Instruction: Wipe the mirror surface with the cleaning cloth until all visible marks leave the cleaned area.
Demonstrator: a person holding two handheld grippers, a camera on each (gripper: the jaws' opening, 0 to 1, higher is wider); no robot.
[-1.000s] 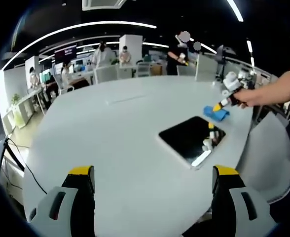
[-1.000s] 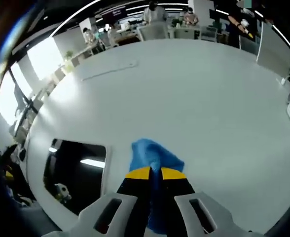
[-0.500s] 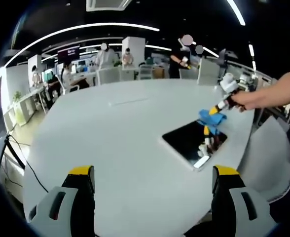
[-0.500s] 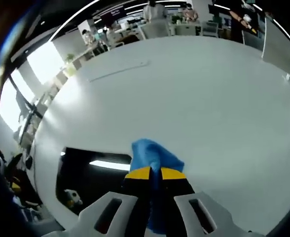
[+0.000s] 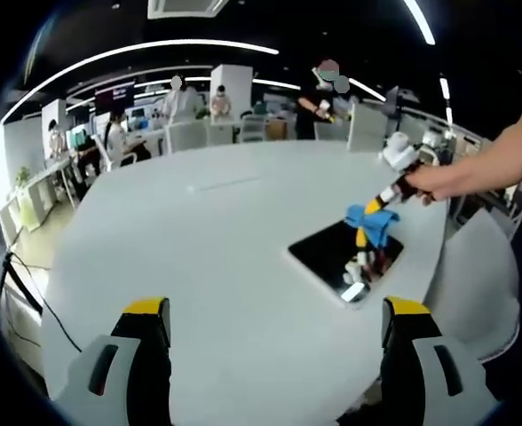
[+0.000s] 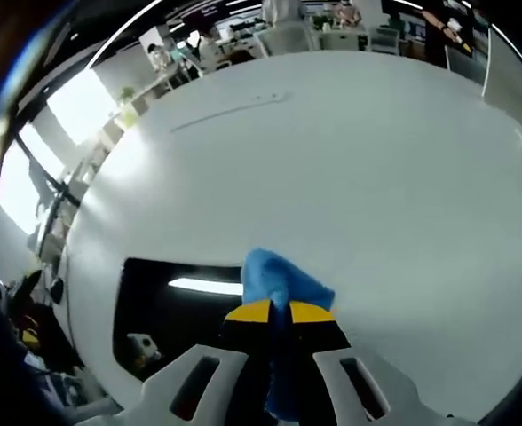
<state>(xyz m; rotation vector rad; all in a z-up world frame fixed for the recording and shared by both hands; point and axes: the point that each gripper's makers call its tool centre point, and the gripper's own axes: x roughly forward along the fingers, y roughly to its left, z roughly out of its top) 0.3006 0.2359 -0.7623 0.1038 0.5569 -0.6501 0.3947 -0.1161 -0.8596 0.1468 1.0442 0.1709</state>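
Soft, limp blue cleaning cloth (image 6: 283,284) is pinched at one bunched edge by right gripper (image 6: 281,312) at lower centre; left gripper (image 5: 274,311) is held released.

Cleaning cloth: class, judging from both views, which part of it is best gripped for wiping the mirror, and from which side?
Grip the bunched upper fold of the cleaning cloth, coming from above, as the right gripper does now. That probably leaves the loose blue end hanging free beyond the jaws to meet the flat, dark mirror lying on the white table.
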